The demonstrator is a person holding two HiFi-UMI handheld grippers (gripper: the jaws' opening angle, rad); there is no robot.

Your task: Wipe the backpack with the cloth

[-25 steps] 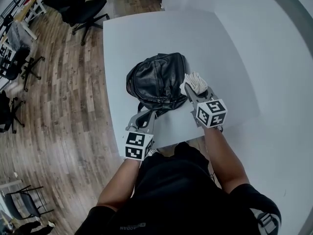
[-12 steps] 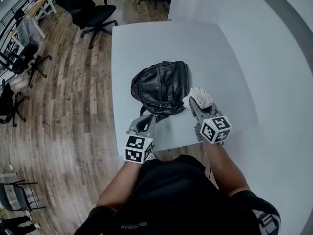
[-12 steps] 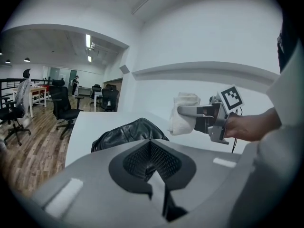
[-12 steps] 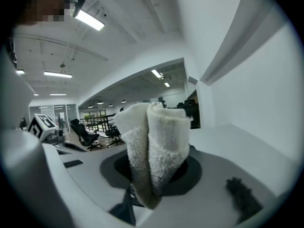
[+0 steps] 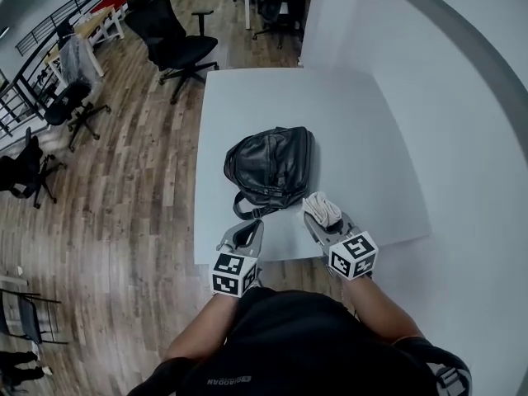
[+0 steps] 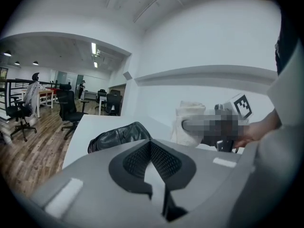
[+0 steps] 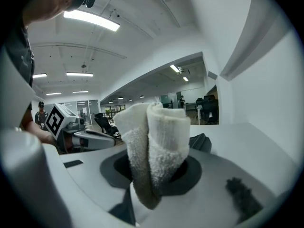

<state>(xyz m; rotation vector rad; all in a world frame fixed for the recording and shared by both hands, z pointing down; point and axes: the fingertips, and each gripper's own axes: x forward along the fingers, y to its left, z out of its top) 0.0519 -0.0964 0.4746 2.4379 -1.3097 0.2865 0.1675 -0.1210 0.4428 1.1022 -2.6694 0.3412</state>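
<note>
A black leather backpack (image 5: 271, 167) lies on the white table (image 5: 346, 122), its strap trailing toward the near edge. My right gripper (image 5: 318, 220) is shut on a folded white cloth (image 5: 322, 209), held just off the backpack's near right corner and apart from it. In the right gripper view the cloth (image 7: 154, 141) stands up between the jaws, with a bit of the backpack (image 7: 202, 142) behind it. My left gripper (image 5: 247, 236) hovers at the table's near edge, shut with nothing in it. The left gripper view shows the backpack (image 6: 118, 136) ahead and the cloth (image 6: 190, 122) to the right.
Black office chairs (image 5: 177, 44) stand on the wood floor beyond the table's far left corner, more chairs (image 5: 66, 106) farther left. A white wall (image 5: 462, 139) runs along the table's right side. The table's near edge (image 5: 272, 258) is right under both grippers.
Both grippers have drawn back toward the person and the near table edge. The cloth has come away from the backpack's right side, and the left gripper has left the strap.
</note>
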